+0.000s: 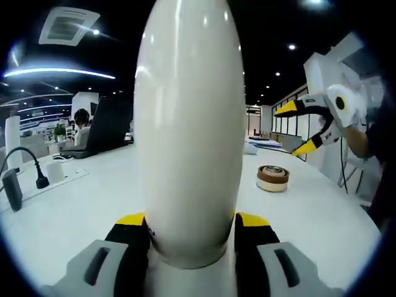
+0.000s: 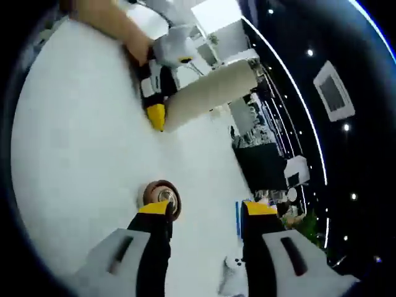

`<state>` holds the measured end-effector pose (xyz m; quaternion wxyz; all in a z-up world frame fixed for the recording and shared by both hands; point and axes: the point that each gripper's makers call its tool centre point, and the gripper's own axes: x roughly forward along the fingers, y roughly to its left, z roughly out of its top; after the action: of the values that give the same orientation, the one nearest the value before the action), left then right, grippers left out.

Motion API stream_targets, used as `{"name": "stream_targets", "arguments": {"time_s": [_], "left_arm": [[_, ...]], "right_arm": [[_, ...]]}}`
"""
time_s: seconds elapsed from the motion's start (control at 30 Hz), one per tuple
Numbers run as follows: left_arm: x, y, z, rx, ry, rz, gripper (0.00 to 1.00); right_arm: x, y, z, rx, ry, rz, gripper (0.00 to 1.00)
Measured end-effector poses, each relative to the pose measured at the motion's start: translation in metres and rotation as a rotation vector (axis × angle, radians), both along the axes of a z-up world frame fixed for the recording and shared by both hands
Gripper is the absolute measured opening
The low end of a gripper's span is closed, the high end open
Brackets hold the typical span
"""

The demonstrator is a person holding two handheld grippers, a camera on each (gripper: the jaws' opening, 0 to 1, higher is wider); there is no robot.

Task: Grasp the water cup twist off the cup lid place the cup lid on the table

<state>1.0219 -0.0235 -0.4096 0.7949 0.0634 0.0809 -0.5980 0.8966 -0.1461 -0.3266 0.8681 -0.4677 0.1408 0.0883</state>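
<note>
We look over a white table in a dim office. The cup stands upright, pinched by our left gripper. The lid lies on the table just past the spread fingers of our right gripper, nearer that hand

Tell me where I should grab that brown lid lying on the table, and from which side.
Grip the cup lid across its round rim, coming straight down from above. It lies flat on the white table, a low disc, so only the rim gives the jaws opposite faces. The right gripper, open, already hangs over it; the left gripper holds the cup.
</note>
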Motion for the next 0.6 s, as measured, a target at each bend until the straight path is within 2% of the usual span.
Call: {"name": "stream_targets", "arguments": {"time_s": [0.1,0.17,0.2,0.23,0.3,0.33,0.37,0.43,0.5,0.6], "left_arm": [[-0.001,0.0,0.0,-0.001,0.0,0.002,0.56],[-0.001,0.0,0.0,-0.001,0.0,0.003,0.56],[-0.001,0.0,0.0,-0.001,0.0,0.003,0.56],[-0.002,0.0,0.0,-0.001,0.0,0.003,0.56],[-0.002,0.001,0.0,0.0,0.0,0.004,0.56],[-0.002,0.001,0.0,-0.001,0.0,0.005,0.56],[-0.002,0.001,0.0,-0.001,0.0,0.005,0.56],[0.0,0.001,0.0,0.0,0.0,0.006,0.56],[0.0,0.001,-0.001,0.0,0.0,0.007,0.56],[0.003,0.001,-0.001,0.0,0.001,0.008,0.56]], "right_arm": [[-0.001,0.0,0.001,0.24,-0.055,-0.019,0.47],[-0.002,0.002,-0.001,0.455,-0.09,-0.021,0.47],[-0.002,0.004,-0.002,0.526,-0.094,-0.018,0.47],[-0.003,0.007,-0.004,0.629,-0.109,-0.006,0.48],[-0.003,0.01,-0.008,0.831,-0.127,0.001,0.53],[-0.002,0.01,-0.005,0.932,-0.165,0.02,0.57],[-0.001,0.005,-0.005,1.03,-0.189,0.001,0.58],[-0.001,-0.004,-0.004,1.156,-0.257,0.016,0.57],[-0.001,-0.01,-0.005,1.186,-0.301,0.029,0.56],[0.001,-0.012,-0.013,1.183,-0.299,0.036,0.56]]}}
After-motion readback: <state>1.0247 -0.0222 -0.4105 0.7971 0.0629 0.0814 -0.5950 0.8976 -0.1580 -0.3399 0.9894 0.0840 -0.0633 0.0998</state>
